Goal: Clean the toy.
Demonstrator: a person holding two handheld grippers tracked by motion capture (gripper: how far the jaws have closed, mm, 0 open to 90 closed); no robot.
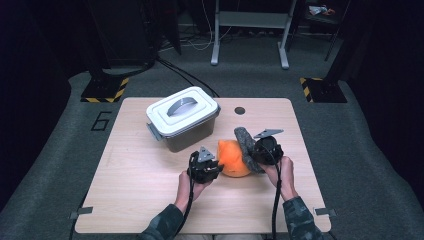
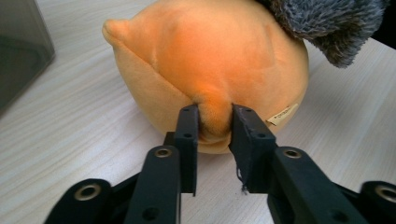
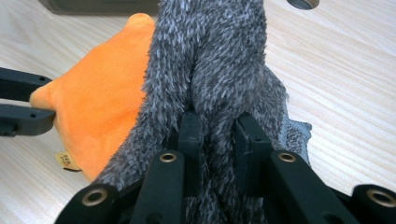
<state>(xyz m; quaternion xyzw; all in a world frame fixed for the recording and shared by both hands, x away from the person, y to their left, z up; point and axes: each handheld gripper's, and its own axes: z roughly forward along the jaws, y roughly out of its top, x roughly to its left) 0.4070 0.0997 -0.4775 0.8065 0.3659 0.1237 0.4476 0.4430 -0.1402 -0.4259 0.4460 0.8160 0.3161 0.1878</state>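
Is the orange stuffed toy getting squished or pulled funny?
A bit. The left gripper pinches a fold of the orange plush, and the right gripper clamps its grey furry part, lifting it away. Nothing looks torn.

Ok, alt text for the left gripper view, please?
The left gripper pinches a fold of an orange plush toy lying on a light wooden table. A grey furry piece drapes over the toy's upper right, and a dark container stands at left.

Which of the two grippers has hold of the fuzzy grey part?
The right gripper: its jaws clamp the grey fur piece, while the left gripper pinches the orange plush.
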